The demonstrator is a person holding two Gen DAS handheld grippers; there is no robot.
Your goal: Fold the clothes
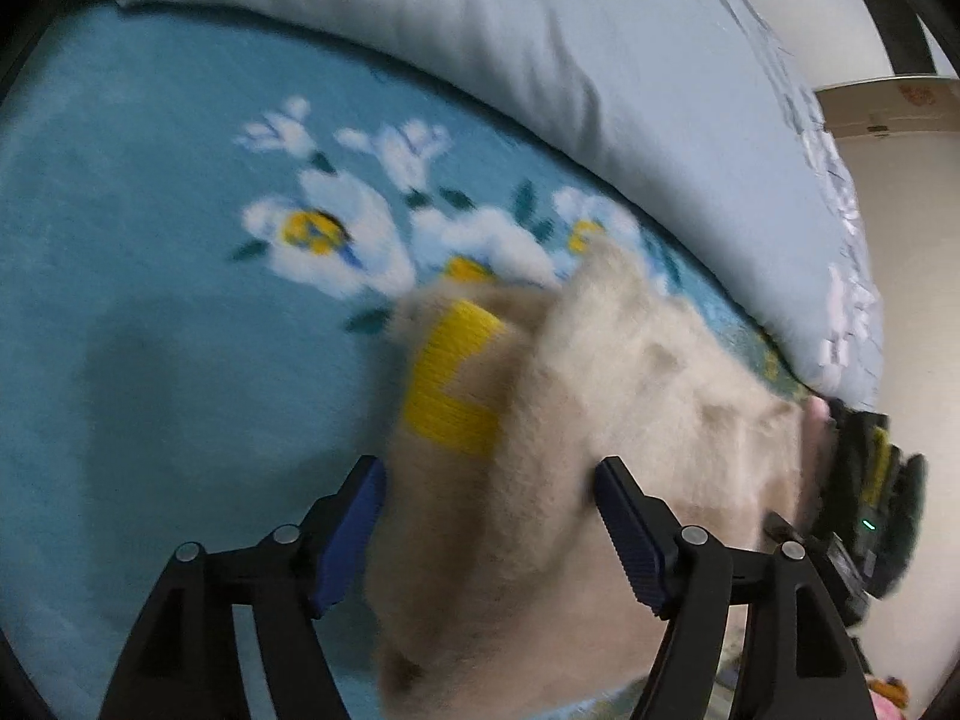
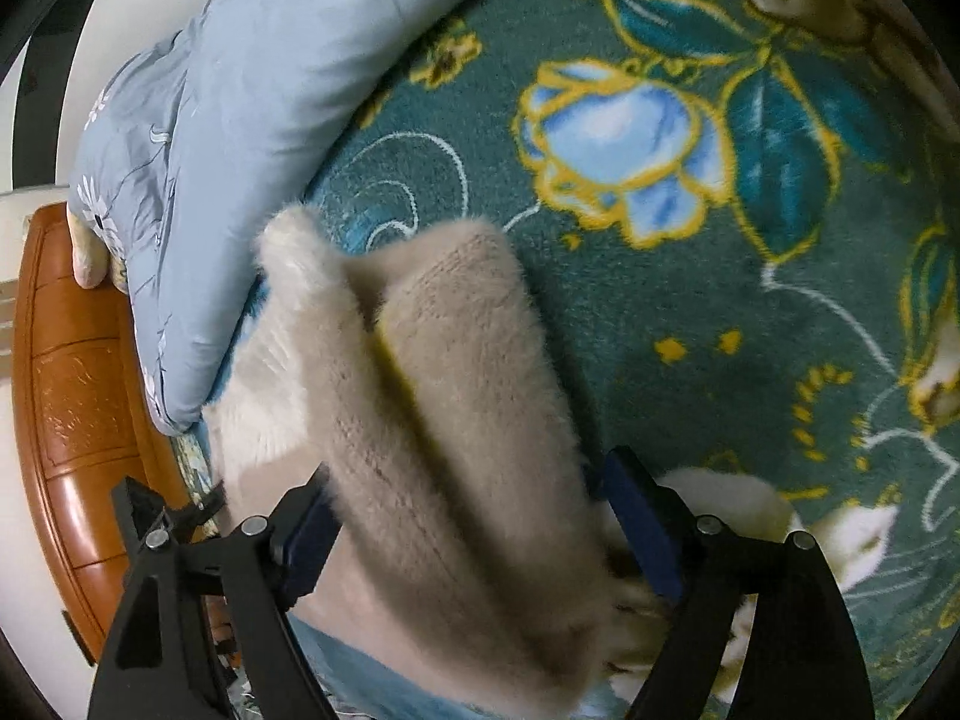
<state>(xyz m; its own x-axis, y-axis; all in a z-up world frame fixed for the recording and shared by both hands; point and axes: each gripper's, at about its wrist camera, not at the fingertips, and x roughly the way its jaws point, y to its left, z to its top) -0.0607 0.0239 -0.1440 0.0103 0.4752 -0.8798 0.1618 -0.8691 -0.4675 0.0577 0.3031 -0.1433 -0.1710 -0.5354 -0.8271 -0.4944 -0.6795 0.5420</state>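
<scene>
Fluffy beige garment (image 1: 540,450) lying bunched on a floral blanket (image 1: 150,300), seen from both wrist cameras. In the left wrist view the left gripper (image 1: 489,534) has its blue-padded fingers (image 1: 348,534) spread wide, one on each side of the garment's thick folded mass; the fabric fills the gap between them, but whether the pads press on it cannot be told because of motion blur. A yellow knitted patch (image 1: 453,384) shows on the garment's upper face, just ahead of the left finger. Beyond the garment a pale blue quilt (image 1: 510,60) runs along the far edge of the blanket, touching the garment's far corner. At the right edge of this view part of the other black device (image 1: 864,498) appears, close to the garment.

In the right wrist view the right gripper (image 2: 471,528) is likewise wide, its fingers (image 2: 639,522) straddling a long rolled fold of the same garment (image 2: 456,420); a firm grip cannot be confirmed. A thin yellow strip (image 2: 399,354) is visible in the crease of the fold. The blanket here (image 2: 750,330) is dark teal with blue and yellow flowers. The quilt (image 2: 240,120) lies to the left, overlapping the garment's lighter, paler layer (image 2: 270,372). A brown wooden bed frame (image 2: 72,390) borders the blanket at the left edge
</scene>
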